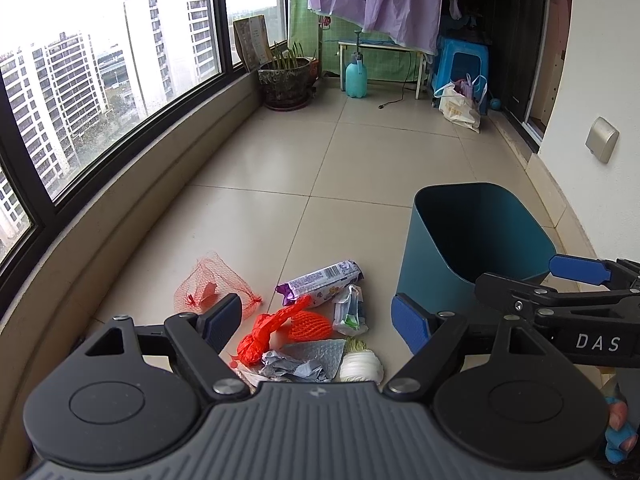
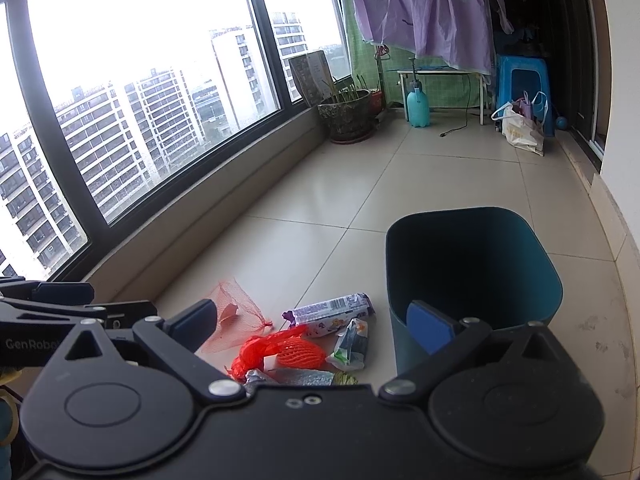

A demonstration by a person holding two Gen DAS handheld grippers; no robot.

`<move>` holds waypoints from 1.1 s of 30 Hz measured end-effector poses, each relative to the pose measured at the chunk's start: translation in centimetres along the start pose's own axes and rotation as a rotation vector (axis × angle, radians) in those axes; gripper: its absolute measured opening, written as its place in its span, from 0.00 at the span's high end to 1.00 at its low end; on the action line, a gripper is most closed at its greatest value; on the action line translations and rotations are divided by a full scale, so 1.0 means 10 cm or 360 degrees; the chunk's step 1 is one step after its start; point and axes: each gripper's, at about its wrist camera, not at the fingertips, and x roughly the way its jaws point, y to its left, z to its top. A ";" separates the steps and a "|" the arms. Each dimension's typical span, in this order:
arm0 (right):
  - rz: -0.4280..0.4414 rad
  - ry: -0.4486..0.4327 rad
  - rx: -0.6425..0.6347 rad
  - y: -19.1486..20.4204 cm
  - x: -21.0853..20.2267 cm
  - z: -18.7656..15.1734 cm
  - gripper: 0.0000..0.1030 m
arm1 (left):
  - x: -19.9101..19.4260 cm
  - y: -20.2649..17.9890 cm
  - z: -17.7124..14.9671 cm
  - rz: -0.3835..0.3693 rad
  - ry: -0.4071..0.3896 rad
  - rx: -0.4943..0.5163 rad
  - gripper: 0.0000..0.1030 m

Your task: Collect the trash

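While nothing is gripped yet, the step in hand is judged as the approach to the first pick: trash is seen heaped on the beige tiled floor [image 1: 360,160], just left of the open teal plastic bin [image 1: 476,240], which looks empty. Pile is made up of a red mesh net bag [image 1: 204,284], a purple printed snack wrapper [image 1: 320,282], an orange foam fruit sleeve [image 1: 310,326], a knotted red-orange plastic bag [image 1: 260,338], a small green-white sachet [image 1: 350,312], crumpled grey foil packaging [image 1: 300,362] and a white foam net roll [image 1: 360,366].

Left gripper [image 1: 320,320] is held low over the pile, pointed forward and slightly down, fingers spread wide, nothing between them. Right gripper [image 2: 320,322] is held alongside at similar height, fingers likewise wide apart and empty, its right pad seen against the bin wall; contact cannot be told.

Next move is judged to call for lowering one gripper onto a single piece, closing on it, then carrying it over the bin rim; loose mesh may snag neighbours
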 end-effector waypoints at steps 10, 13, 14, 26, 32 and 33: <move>0.0001 0.0011 -0.0006 0.01 -0.01 0.00 0.04 | 0.03 0.00 0.01 0.0016 0.0011 0.0002 0.21; 0.0000 0.0014 0.0001 0.00 -0.01 0.03 0.04 | 0.04 0.00 0.01 0.0013 0.0018 -0.0001 0.21; 0.0000 0.0017 0.0002 0.00 -0.01 0.03 0.04 | 0.04 0.01 0.00 0.0012 0.0020 -0.0002 0.21; -0.0078 0.0086 0.0080 -0.19 0.02 0.25 0.04 | 0.32 0.12 0.13 0.0025 0.0208 -0.0055 0.21; -0.0192 0.0123 0.0024 -0.45 0.17 0.53 0.05 | 0.52 0.16 0.28 0.0080 0.0273 -0.0040 0.21; -0.0214 0.0126 0.0029 -0.52 0.21 0.59 0.05 | 0.56 0.16 0.31 0.0091 0.0285 -0.0028 0.21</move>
